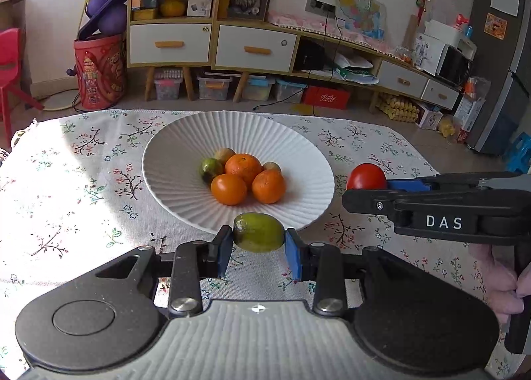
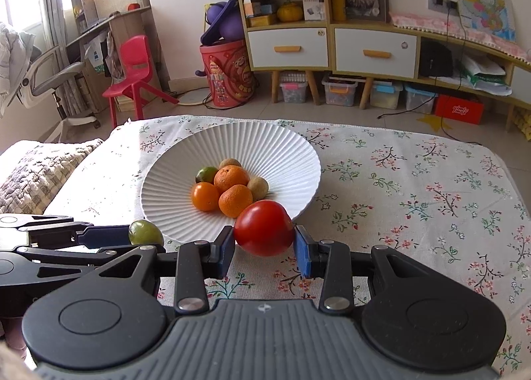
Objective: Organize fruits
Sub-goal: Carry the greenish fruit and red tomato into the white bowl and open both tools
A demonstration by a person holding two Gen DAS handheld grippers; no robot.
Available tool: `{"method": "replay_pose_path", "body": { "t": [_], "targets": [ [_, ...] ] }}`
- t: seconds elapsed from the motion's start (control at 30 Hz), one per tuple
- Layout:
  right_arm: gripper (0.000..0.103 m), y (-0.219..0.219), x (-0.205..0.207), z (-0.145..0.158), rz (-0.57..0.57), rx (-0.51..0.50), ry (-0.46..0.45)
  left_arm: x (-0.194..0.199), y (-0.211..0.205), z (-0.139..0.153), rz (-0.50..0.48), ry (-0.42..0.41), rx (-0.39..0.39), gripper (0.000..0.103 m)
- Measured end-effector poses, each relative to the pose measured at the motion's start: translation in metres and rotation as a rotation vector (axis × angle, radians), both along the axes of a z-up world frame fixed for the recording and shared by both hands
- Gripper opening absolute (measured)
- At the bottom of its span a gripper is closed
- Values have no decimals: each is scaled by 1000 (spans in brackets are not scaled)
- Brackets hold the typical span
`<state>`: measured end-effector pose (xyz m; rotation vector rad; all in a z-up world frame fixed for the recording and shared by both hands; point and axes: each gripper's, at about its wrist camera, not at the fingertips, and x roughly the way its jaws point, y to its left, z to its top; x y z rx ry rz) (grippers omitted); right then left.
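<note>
Fruits sit in two places as we hold the grippers over the floral tablecloth (image 2: 415, 181): most lie heaped in the middle of the white ribbed plate (image 1: 172, 154), and two are in our grip. In the plate we count three oranges (image 1: 243, 167), a dark green fruit (image 1: 211, 170) on the left of the heap, and two small brownish fruits (image 2: 258, 188) on the far and right sides of the oranges. Our left gripper (image 1: 258, 249) has its blue pads clamped on a green lime-like fruit (image 1: 258, 231), held at the plate's near rim. Our right gripper (image 2: 264, 249) is closed around a red tomato (image 2: 264, 227), carried just beside the plate's near-right rim. The two grippers are side by side, with the tomato to the right of the green fruit. Beyond the table stand a wooden cabinet (image 2: 332, 44) with white drawers and a red chair (image 2: 136, 74).
</note>
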<state>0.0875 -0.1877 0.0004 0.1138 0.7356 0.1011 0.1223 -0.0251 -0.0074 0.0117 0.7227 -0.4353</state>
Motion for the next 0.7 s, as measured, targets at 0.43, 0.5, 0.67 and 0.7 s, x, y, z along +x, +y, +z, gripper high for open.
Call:
{"method": "replay_pose_path", "body": {
  "t": [0.43, 0.5, 0.67, 0.7],
  "targets": [
    [35, 7, 30, -11, -26, -25, 24, 29, -8, -11, 67, 0, 21, 17],
    [35, 8, 33, -13, -27, -32, 25, 31, -10, -12, 67, -4, 26, 17],
    [35, 8, 41, -18, -35, -50, 39, 36, -15, -17, 78, 3, 45, 18],
    [35, 8, 42, -19, -38, -52, 43, 36, -16, -17, 79, 0, 47, 18]
  ]
}}
